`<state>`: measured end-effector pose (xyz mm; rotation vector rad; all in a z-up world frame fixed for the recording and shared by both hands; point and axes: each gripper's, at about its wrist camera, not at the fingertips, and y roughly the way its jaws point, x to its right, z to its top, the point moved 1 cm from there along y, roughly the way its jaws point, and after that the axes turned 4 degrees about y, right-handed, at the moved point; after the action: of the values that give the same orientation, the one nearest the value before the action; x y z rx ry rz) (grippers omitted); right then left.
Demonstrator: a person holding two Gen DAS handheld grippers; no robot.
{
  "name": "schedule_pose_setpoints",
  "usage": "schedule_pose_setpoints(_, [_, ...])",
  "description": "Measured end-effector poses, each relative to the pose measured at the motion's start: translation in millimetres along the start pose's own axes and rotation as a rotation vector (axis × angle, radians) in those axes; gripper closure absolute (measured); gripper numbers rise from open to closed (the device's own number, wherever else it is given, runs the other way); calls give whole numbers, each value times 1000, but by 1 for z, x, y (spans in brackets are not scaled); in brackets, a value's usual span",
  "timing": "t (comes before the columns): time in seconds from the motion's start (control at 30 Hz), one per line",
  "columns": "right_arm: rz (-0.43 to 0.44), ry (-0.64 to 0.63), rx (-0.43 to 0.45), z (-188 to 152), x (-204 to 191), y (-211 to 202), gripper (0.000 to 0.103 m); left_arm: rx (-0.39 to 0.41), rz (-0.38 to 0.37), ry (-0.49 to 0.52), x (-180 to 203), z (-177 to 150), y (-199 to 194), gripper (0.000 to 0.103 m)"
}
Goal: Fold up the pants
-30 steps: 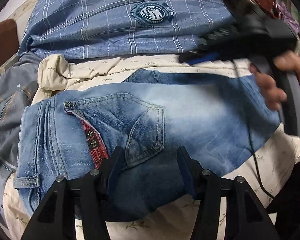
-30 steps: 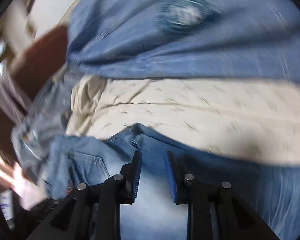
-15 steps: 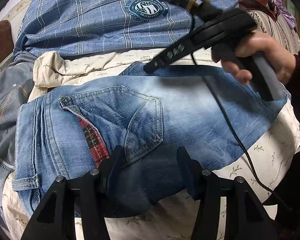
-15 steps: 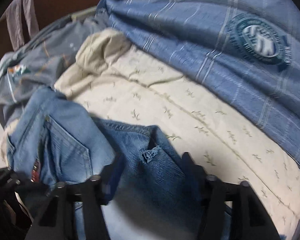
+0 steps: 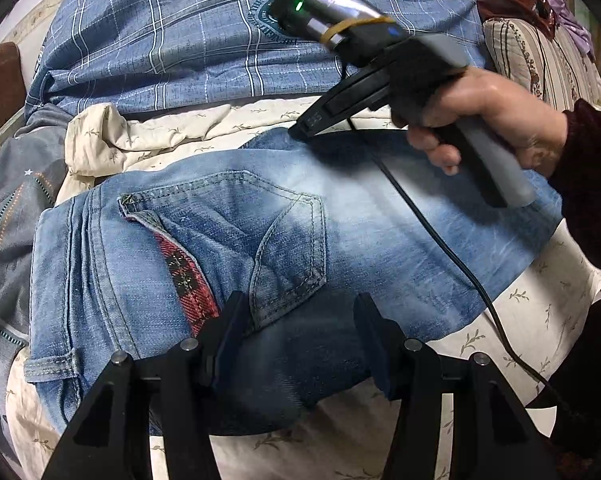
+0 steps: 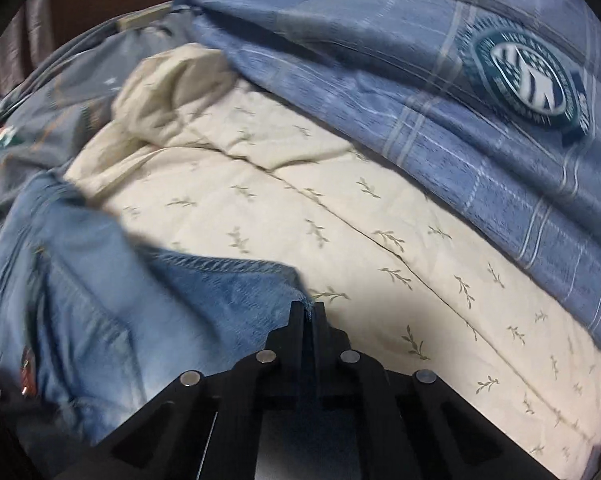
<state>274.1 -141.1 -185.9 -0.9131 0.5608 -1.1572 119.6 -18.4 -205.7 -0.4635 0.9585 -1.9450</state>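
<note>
Faded blue denim pants (image 5: 284,248) are laid flat across a cream quilted bedspread with a leaf print (image 6: 340,216), a stitched back pocket (image 5: 268,248) and a strip of red plaid lining (image 5: 188,280) facing up. At the far edge of the pants, the hemmed corner (image 6: 300,300) is seen pinched between the closed fingers of the right gripper (image 6: 308,310), which is held in a bare hand (image 5: 488,116) with a black cable (image 5: 452,260) trailing over the denim. At the near edge of the pants, the left gripper (image 5: 300,320) is held with its fingers wide apart and nothing between them, above the dark lower fold. Beyond the pants, a blue checked cover with a round emblem (image 6: 420,92) is piled on the bedspread. Left of the pants, a grey patterned cloth (image 5: 8,208) is noted.
</note>
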Motion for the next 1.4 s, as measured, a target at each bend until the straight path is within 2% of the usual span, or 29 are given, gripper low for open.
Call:
schedule_pose_setpoints(0.07, [-14, 69, -26, -2, 11, 13, 102, -2, 8, 24, 3, -2, 0, 47])
schedule_pose_setpoints(0.13, [12, 146, -5, -2, 23, 10, 102, -2, 16, 44, 5, -4, -1, 47])
schedule_pose_setpoints(0.23, [94, 242, 80, -7, 39, -19, 100, 13, -1, 35, 1, -6, -5, 47])
schedule_pose_setpoints(0.3, [147, 325, 121, -16, 53, -45, 100, 32, -25, 4, -4, -6, -10, 47])
schedule_pose_setpoints(0.37, [167, 347, 151, -29, 61, -68, 100, 62, -56, -44, -10, -5, -17, 47])
schedule_pose_setpoints(0.43, [148, 346, 163, -45, 64, -87, 100, 93, -80, -85, -14, -3, -22, 47])
schedule_pose_setpoints(0.53, [135, 374, 134, -84, 73, -105, 100, 127, -77, -90, -11, 1, -26, 45])
schedule_pose_setpoints(0.6, [73, 401, 96, -114, 80, -106, 100, 100, -46, -63, -4, 1, -20, 40])
schedule_pose_setpoints(0.7, [19, 464, 53, -149, 95, -103, 100, 27, 5, -23, 3, -1, -4, 40])
schedule_pose_setpoints(0.8, [-4, 562, 19, -184, 121, -103, 99, 28, 55, 32, 10, -2, -2, 40])
schedule_pose_setpoints(0.9, [22, 619, 51, -194, 136, -118, 99, 47, 80, 48, 13, -2, -5, 40])
schedule_pose_setpoints(0.97, [47, 647, 145, -204, 147, -139, 99, 96, 44, 9, 10, 2, -14, 40])
schedule_pose_setpoints(1.07, [-26, 723, 204, -216, 170, -154, 100, 145, 44, -31, 9, 8, -19, 35])
schedule_pose_setpoints(1.17, [-46, 809, 221, -219, 202, -151, 100, 118, 16, -68, 18, 16, -9, 35])
schedule_pose_setpoints(1.27, [-68, 818, 218, -211, 225, -138, 99, 96, 15, -76, 31, 24, 1, 35])
schedule_pose_setpoints(1.33, [-97, 851, 193, -211, 241, -123, 99, 105, 18, -80, 35, 30, 5, 35])
schedule_pose_setpoints(1.4, [-66, 882, 159, -213, 254, -104, 99, 122, 19, -79, 42, 37, 8, 35])
